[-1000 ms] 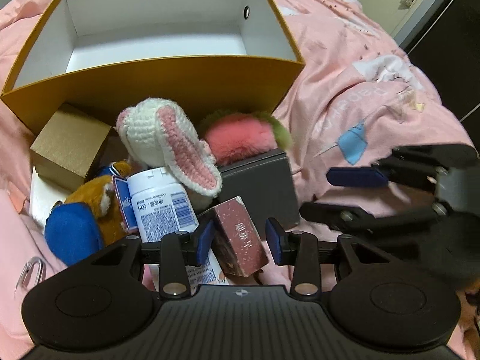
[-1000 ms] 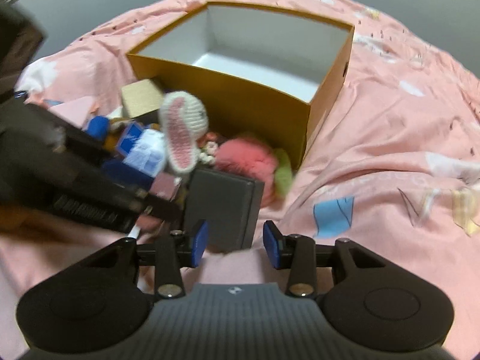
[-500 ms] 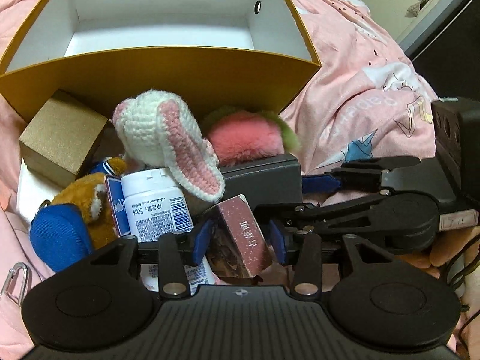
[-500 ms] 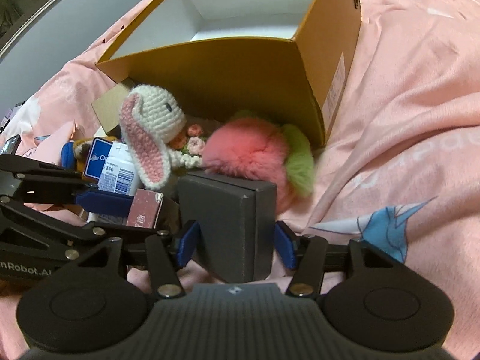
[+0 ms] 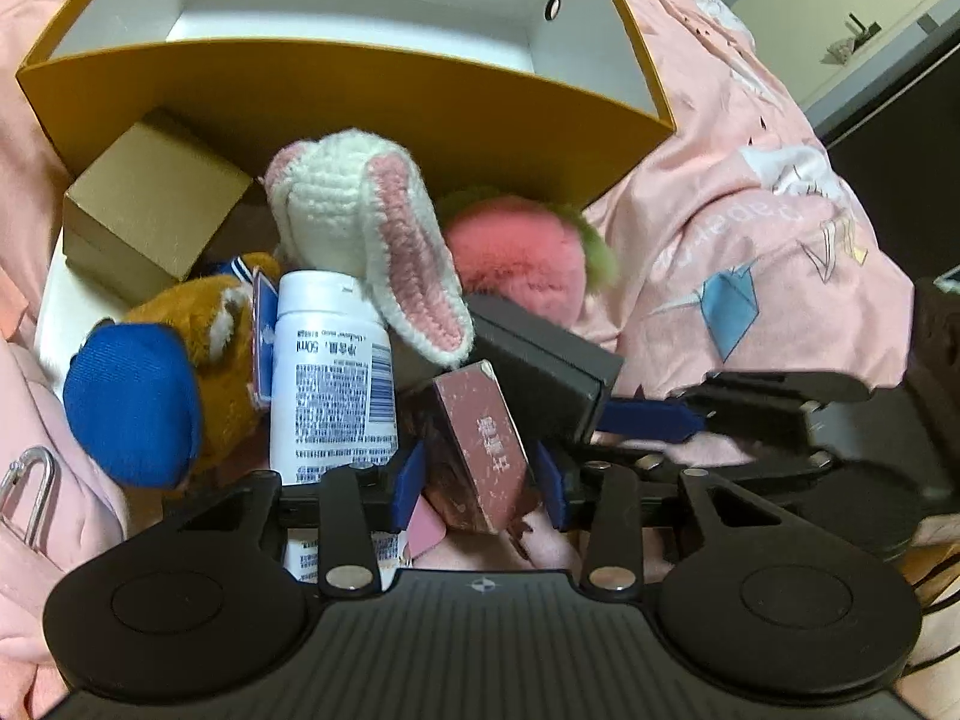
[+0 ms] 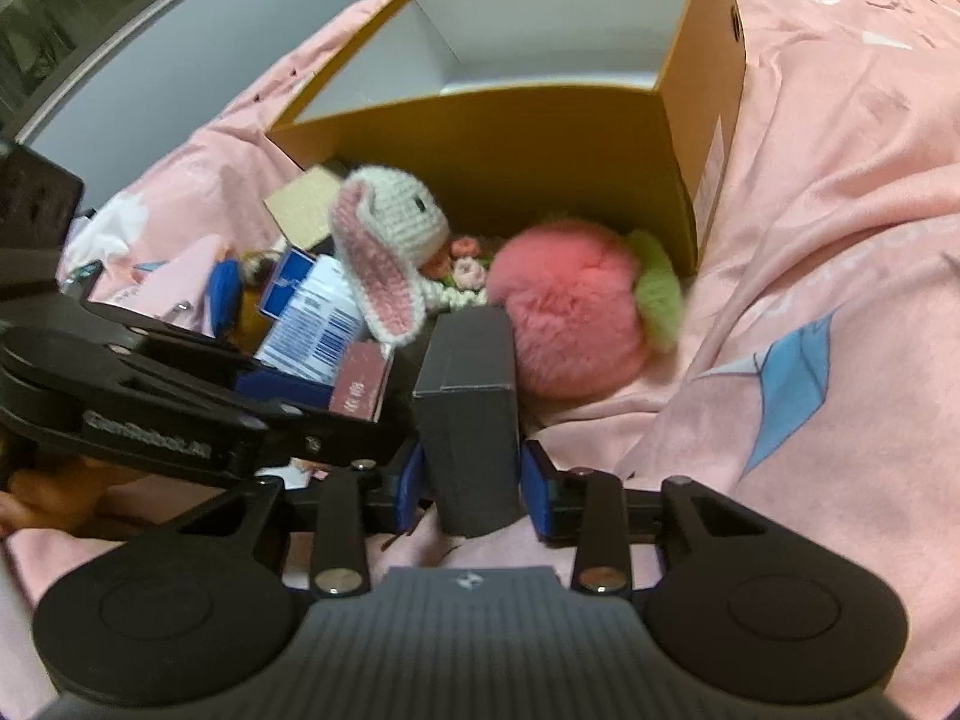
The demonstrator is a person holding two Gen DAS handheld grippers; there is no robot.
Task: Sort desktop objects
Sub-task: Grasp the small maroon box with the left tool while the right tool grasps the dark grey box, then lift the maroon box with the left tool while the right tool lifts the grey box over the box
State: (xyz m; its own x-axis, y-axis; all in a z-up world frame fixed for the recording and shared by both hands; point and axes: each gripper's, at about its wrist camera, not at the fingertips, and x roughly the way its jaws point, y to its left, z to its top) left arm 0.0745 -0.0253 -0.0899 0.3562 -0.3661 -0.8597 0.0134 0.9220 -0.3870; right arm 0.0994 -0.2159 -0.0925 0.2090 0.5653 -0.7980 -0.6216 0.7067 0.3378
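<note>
Nearest to us, our left gripper [image 5: 480,483] is closing its jaws around a small maroon box [image 5: 483,450] with printed characters on its face; the blue pads sit at its two sides, though we cannot tell whether they press on it yet. Our right gripper [image 6: 471,480] is likewise closing on the dark grey box [image 6: 471,414], which stands on end between its blue pads with the pads right at its side walls. In the left wrist view that same grey box [image 5: 543,366] lies just beside the maroon one, with the right gripper's fingers [image 5: 651,420] reaching in from the right. Just left of the maroon box stands a white bottle [image 5: 330,378] with a barcode label, and beside it a brown plush toy [image 5: 207,354] with a blue part. Behind these lies a crocheted white rabbit [image 5: 360,222] with pink-lined ears, a fluffy pink pom-pom [image 5: 516,258] with a green fringe to its right, and a small tan cardboard box [image 5: 150,210] to its left. Farthest back stands the open orange box [image 5: 360,102] with a white inside, holding nothing that we can see. Everything rests on a pink bedspread [image 5: 750,228] with blue printed shapes.
</note>
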